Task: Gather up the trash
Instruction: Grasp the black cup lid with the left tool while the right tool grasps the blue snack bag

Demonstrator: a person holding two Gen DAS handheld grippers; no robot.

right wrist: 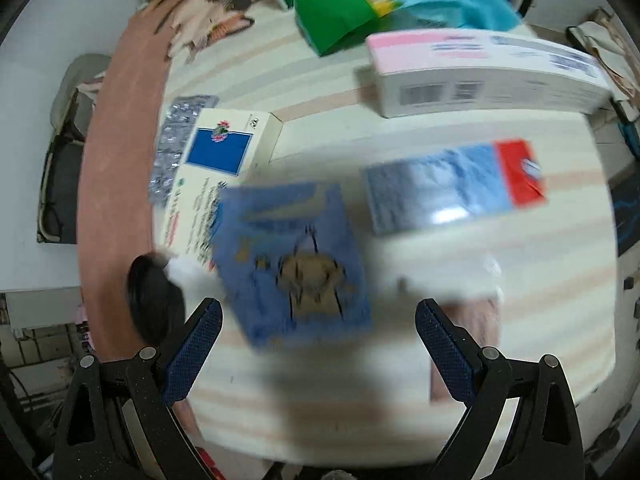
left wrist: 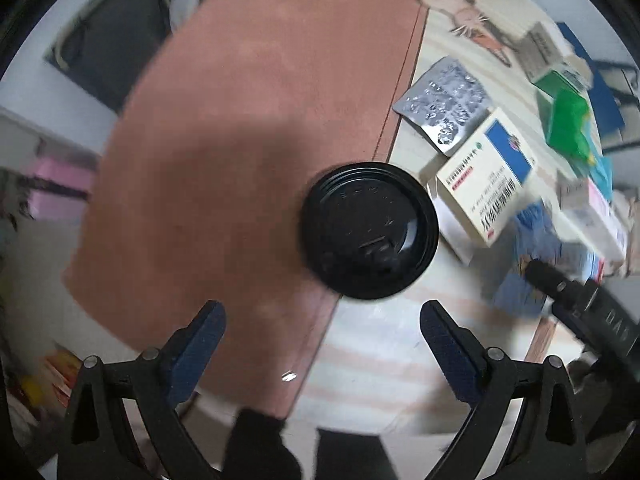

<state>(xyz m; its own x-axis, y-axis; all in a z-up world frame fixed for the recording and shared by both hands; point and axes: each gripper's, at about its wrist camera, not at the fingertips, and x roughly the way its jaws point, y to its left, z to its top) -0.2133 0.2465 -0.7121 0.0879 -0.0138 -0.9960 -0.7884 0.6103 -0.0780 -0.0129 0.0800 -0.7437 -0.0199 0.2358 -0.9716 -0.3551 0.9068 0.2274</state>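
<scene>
A black plastic cup lid [left wrist: 370,230] lies on the table just ahead of my open left gripper [left wrist: 322,316], with nothing between the fingers. To its right lie a cream and blue medicine box [left wrist: 486,176] and a foil blister pack [left wrist: 444,106]. My right gripper [right wrist: 318,314] is open above a blue packet [right wrist: 294,262] with a brown picture. Around it lie the cream and blue medicine box [right wrist: 222,160], a blue and red packet [right wrist: 456,188], a pink and white box [right wrist: 484,72] and a green and blue bag [right wrist: 360,4]. The black lid [right wrist: 154,296] shows at the left.
A brown border strip [left wrist: 256,136] runs along the striped tablecloth [left wrist: 372,376]. The other gripper's dark body [left wrist: 580,300] enters at the right of the left wrist view. A dark chair [right wrist: 60,168] stands beyond the table edge on the left.
</scene>
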